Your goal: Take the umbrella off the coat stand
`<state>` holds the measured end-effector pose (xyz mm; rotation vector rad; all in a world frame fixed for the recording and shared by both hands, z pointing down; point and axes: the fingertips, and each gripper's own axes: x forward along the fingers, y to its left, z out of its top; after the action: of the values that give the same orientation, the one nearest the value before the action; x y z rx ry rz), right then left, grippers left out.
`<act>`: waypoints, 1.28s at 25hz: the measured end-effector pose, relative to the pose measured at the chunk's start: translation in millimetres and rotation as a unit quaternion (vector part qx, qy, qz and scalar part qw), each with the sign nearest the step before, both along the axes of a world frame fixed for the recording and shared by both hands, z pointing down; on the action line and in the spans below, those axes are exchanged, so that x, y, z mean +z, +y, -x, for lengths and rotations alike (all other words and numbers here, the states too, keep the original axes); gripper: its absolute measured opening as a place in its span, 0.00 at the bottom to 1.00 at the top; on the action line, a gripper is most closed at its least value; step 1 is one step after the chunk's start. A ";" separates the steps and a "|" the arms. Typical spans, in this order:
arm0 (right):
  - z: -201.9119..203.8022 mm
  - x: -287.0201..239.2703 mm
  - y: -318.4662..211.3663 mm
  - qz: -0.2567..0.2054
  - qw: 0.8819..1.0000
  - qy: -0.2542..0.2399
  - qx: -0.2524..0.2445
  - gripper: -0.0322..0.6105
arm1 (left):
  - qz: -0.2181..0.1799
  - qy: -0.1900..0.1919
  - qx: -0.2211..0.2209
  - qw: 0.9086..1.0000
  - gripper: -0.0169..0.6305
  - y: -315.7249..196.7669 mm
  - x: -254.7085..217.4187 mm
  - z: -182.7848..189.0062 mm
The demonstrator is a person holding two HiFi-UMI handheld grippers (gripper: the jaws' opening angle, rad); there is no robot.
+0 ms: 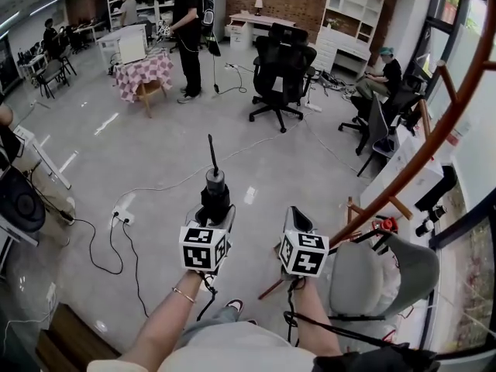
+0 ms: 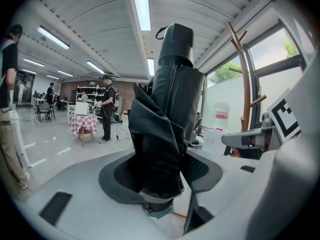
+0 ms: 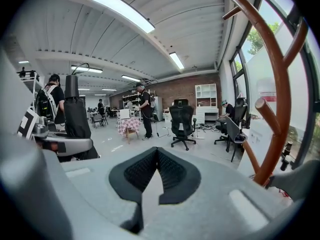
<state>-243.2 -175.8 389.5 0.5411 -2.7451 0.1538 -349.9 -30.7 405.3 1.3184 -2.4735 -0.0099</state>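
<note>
coat stand (image 3: 281, 94) top cut off at frame edge, umbrella (image 2: 167, 119) base hidden btwn left tongs (image 2: 163, 178)

Two tools: a left tool (image 1: 213, 215) and a right tool (image 1: 297, 222). One folded black umbrella (image 1: 215, 188). One brown coat stand (image 3: 281, 94). At least four people: a standing person (image 1: 188, 29), a seated person (image 1: 384, 72), an edge person (image 2: 9, 109) at far left, and a far person (image 1: 50, 33). Two black office chairs: a middle chair (image 1: 283, 60) and a right chair (image 1: 378, 130). One table (image 1: 147, 76) with a checked cloth. One white shelf unit (image 1: 353, 14).
</note>
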 end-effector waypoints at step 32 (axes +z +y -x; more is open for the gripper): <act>-4.5 6.4 -1.0 -0.008 1.000 0.014 0.017 0.06 | 0.010 0.001 0.034 0.999 0.36 -5.4 11.1 -8.2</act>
<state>-238.7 -176.8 395.9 0.5899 -2.7136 0.1322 -341.6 -36.1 416.4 1.3919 -2.4185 0.0299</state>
